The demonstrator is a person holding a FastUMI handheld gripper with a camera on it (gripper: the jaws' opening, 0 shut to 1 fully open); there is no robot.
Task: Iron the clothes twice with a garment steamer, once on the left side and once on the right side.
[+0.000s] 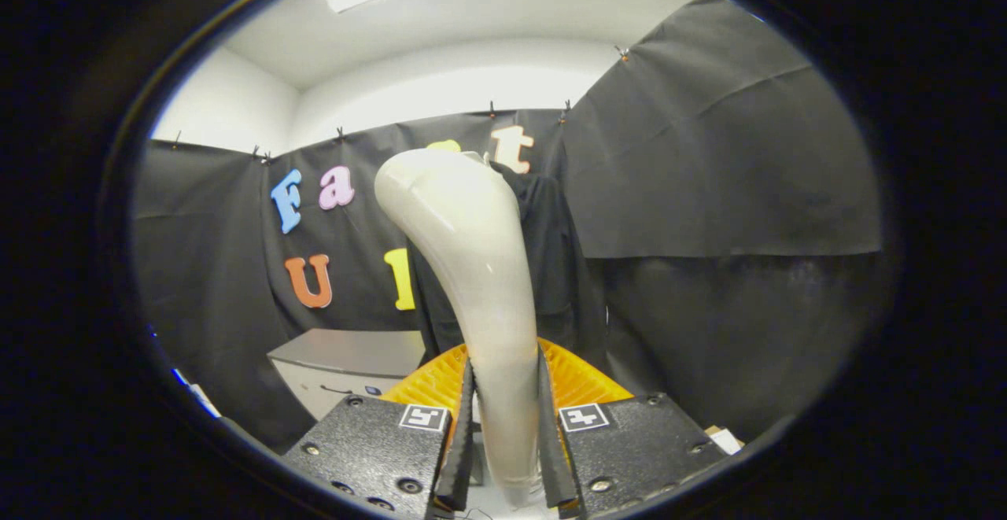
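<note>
Our hand-held gripper [507, 433] clamps the garment steamer [472, 268] by its handle; we should keep its head flat against the dark garment [551, 252].

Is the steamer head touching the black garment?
No: the steamer, clamped between both fingers, stands upright with the garment hanging beyond it.

Gripper view: fisheye camera mounted on the tool [503, 457]; faces forward and slightly upward along its fingers; very near the clamped steamer handle [472, 268]; booth wall and ceiling beyond.
</note>
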